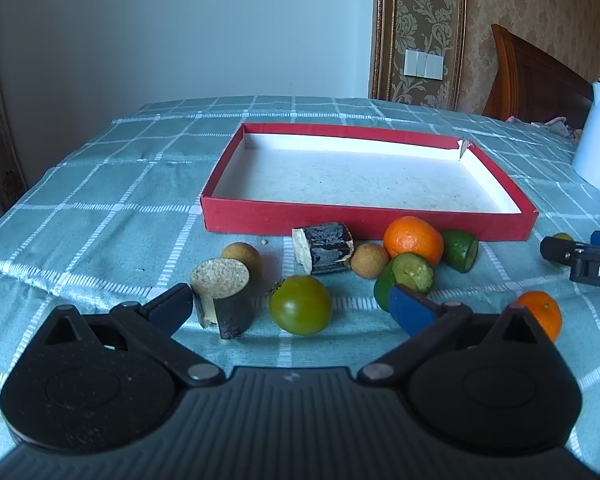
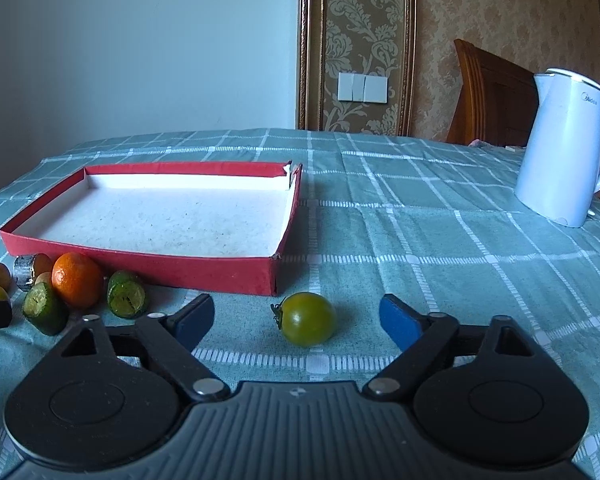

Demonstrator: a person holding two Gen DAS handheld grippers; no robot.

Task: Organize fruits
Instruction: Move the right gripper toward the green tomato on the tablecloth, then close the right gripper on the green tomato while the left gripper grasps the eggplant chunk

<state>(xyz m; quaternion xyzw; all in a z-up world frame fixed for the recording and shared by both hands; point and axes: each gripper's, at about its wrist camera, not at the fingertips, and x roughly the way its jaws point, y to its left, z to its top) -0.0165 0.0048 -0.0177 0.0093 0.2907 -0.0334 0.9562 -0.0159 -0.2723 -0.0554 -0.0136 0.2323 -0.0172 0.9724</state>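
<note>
A shallow red box (image 1: 364, 220) with a white floor lies on the checked cloth. In front of it are two dark cane pieces (image 1: 224, 300) (image 1: 324, 246), two brown longans (image 1: 242, 256), an orange (image 1: 412, 240), cut green citrus pieces (image 1: 408, 276) and a small orange (image 1: 540, 314). My left gripper (image 1: 292, 312) stands open around a green tomato (image 1: 300, 310), its pads clear of it. My right gripper (image 2: 298, 320) is open too, with another green tomato (image 2: 308, 319) between its fingers, untouched. The box (image 2: 140, 266) holds nothing.
A white electric kettle (image 2: 564, 148) stands at the far right of the table. A wooden chair back (image 2: 488, 96) rises behind it. My right gripper (image 1: 580, 256) shows at the right edge of the left wrist view. The table's left edge is near the box.
</note>
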